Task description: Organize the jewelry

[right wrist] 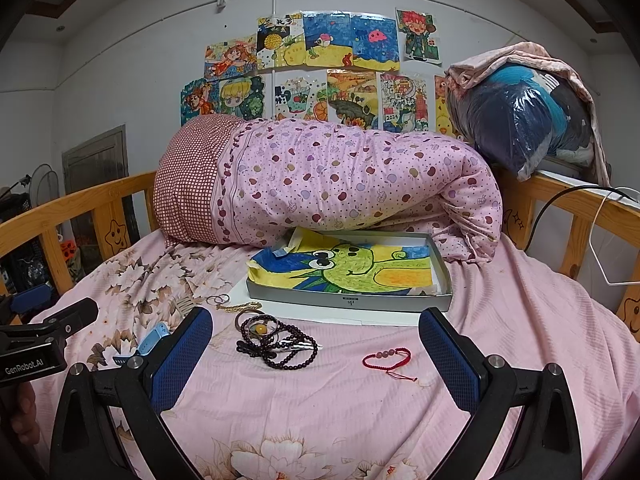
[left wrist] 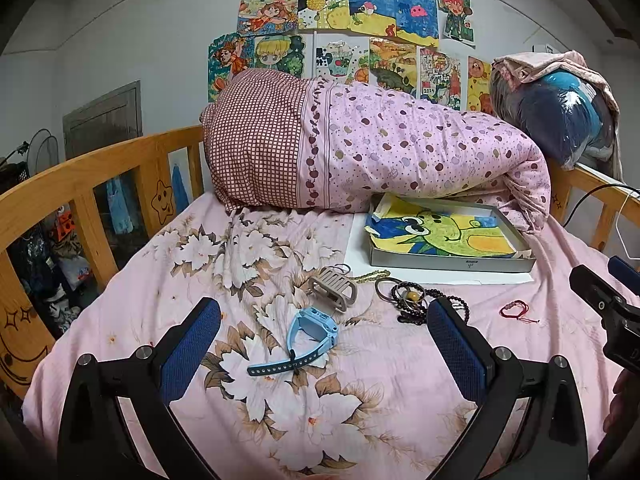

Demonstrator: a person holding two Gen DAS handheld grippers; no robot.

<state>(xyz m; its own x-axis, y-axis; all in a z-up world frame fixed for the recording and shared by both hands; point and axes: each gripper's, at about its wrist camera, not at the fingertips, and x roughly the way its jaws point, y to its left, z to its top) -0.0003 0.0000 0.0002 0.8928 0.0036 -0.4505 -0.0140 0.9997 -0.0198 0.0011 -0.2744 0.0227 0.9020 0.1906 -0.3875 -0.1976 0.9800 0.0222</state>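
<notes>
Jewelry lies scattered on the pink floral bedsheet. A light blue watch (left wrist: 308, 338) lies between the open fingers of my left gripper (left wrist: 324, 328), which holds nothing. Beyond it sit a beige hair claw (left wrist: 333, 287), a gold chain (left wrist: 372, 276) and a pile of dark bead bracelets with rings (left wrist: 416, 300). A red string bracelet (left wrist: 516, 311) lies to the right. In the right wrist view my right gripper (right wrist: 316, 340) is open and empty above the sheet, with the bead pile (right wrist: 276, 340) and the red string bracelet (right wrist: 387, 358) between its fingers. A grey shallow box (right wrist: 352, 302) lined with a frog drawing sits behind.
A rolled pink quilt (left wrist: 380, 152) lies across the bed behind the box. Wooden bed rails (left wrist: 80, 184) run along the left and right. A bagged bundle of clothes (right wrist: 524, 120) rests on the right rail. Drawings cover the wall. A white paper sheet (left wrist: 360, 256) lies under the box.
</notes>
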